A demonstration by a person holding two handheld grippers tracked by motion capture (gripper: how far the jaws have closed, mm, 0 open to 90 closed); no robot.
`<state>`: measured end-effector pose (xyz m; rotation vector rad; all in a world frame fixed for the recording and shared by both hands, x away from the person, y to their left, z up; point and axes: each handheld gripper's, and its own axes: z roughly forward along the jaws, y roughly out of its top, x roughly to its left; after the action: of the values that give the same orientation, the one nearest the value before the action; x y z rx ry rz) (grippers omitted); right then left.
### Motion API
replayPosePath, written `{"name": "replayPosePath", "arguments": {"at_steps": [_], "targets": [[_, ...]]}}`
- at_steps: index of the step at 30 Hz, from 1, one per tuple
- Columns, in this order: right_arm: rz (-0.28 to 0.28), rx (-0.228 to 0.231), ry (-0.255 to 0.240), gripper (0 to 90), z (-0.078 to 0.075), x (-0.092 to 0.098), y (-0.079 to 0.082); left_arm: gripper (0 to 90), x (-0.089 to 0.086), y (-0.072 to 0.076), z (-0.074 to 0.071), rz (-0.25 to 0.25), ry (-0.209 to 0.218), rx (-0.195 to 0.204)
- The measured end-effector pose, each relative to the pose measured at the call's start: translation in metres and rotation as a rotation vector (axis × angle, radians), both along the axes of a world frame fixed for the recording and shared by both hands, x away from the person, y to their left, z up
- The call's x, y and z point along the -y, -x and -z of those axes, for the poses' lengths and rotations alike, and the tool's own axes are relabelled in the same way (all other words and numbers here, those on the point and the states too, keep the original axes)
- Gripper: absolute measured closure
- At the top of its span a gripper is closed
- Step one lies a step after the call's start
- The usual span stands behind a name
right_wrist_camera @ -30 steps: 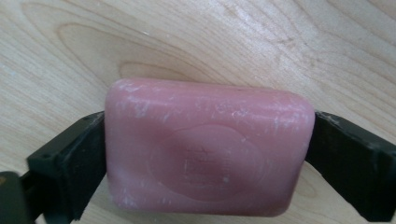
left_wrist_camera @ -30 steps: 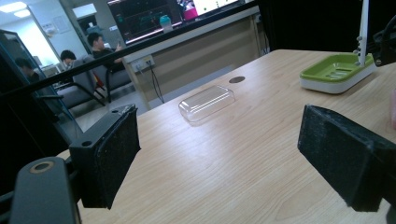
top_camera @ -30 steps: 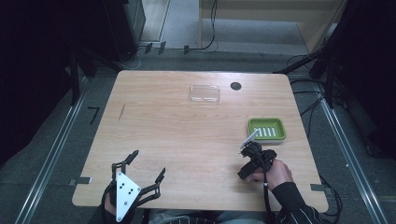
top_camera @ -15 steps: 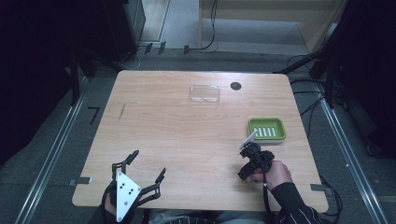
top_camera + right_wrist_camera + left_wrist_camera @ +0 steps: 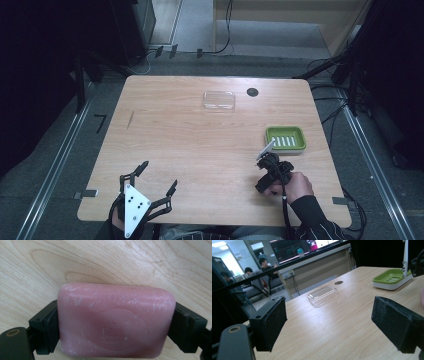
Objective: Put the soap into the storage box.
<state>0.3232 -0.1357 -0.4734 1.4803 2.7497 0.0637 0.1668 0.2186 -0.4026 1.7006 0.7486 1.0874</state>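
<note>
My right hand-held gripper [image 5: 115, 322] pinched the pink soap bar [image 5: 116, 320] by its ends; the left hand-held gripper [image 5: 157, 185] stood spread. Slick soap could have squirted free above the counter [image 5: 200, 145].

My left tongs [image 5: 156, 179] sit at the near edge of the tabletop toward its left corner, jaws spread wide apart, pointing toward the far right. My right hand [image 5: 292, 186] holds the right tongs [image 5: 265, 162] near the right edge, tipped steeply downward, jaws clamped on the ends of a pink bar of soap [image 5: 116, 320].
</note>
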Motion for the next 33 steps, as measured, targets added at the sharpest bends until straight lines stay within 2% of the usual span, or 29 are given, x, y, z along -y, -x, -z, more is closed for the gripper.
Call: {"name": "replayPosePath", "arguments": {"at_steps": [10, 21, 33], "targets": [[-0.003, -0.023, 0.006, 13.1, -0.001, 0.004, -0.002, 13.1, 0.000, 0.000, 0.000, 0.000, -0.002, 0.000], [0.002, -0.011, 0.015, 13.3, -0.005, 0.011, -0.005, 13.1, 0.000, 0.000, 0.000, 0.000, -0.003, 0.000], [0.009, -0.020, 0.021, 13.5, -0.010, 0.017, -0.007, 13.1, 0.000, 0.000, 0.000, 0.001, -0.004, 0.000]]}}
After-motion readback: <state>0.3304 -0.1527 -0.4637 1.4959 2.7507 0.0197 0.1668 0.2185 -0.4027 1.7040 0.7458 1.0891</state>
